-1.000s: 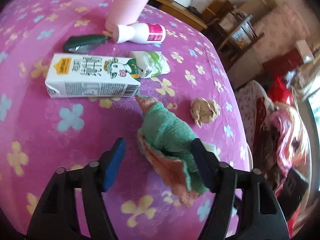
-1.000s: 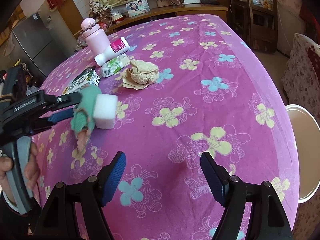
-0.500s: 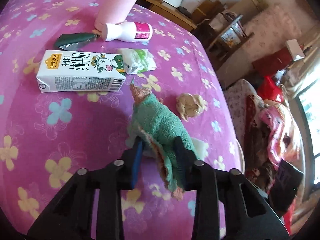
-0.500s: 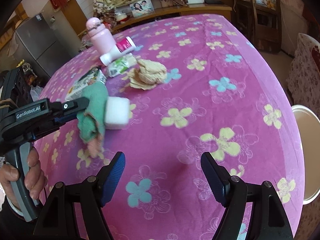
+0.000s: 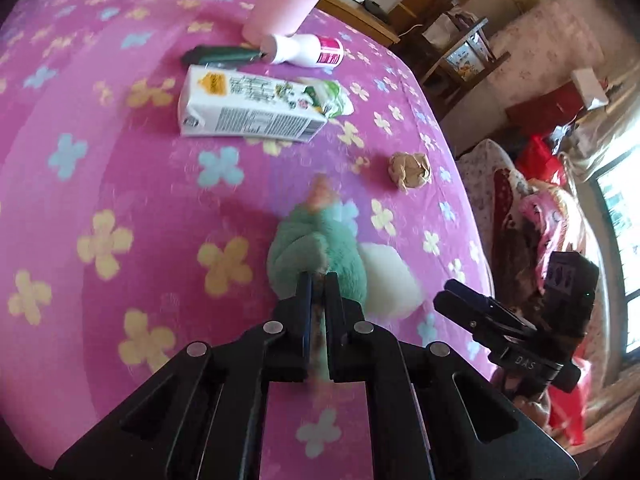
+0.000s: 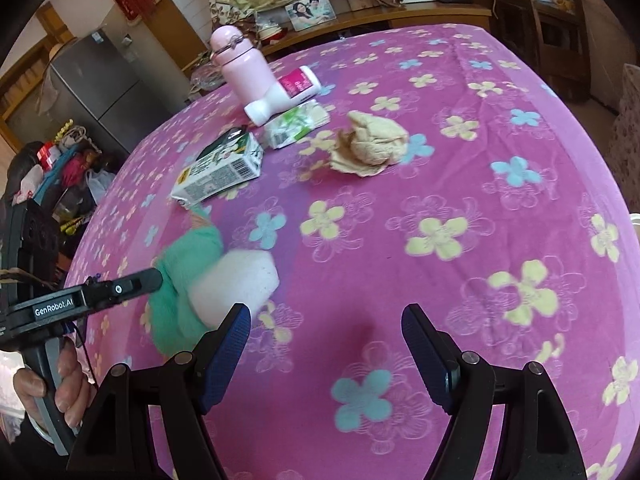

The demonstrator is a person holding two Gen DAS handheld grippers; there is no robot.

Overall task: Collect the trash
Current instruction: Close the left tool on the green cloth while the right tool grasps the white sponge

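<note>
Now, from the left wrist view, the left gripper (image 5: pixel 316 280) has its jaws pressed together on a green cloth (image 5: pixel 320 256), which bunches out ahead of the fingertips over the pink flowered tablecloth (image 5: pixel 120 184). Taking the milk carton (image 5: pixel 248 106) as the landmark: the cloth is well on the near side of it, with a white sponge block (image 5: pixel 390 280) touching the cloth's right side. A crumpled brown paper ball (image 5: pixel 410 170) lies to the carton's right and a little nearer. Just beyond the carton lie a white bottle with a magenta label (image 5: pixel 304 50), tipped on its side, and a dark green wrapper (image 5: pixel 218 55); a green-and-white packet (image 5: pixel 338 98) pokes out at the carton's right end. A pink flask (image 5: pixel 286 6) stands behind the bottle.

From the right wrist view, the right gripper (image 6: pixel 326 348) hangs with jaws wide and nothing between them, above bare tablecloth (image 6: pixel 440 184), well nearer than the milk carton (image 6: pixel 218 172). The cloth (image 6: pixel 180 280) and sponge block (image 6: pixel 236 280) sit nearer than the carton, the left gripper (image 6: pixel 154 276) clamped on the cloth, a hand (image 6: pixel 52 392) on its handle. The paper ball (image 6: pixel 370 144) lies to the carton's right
</note>
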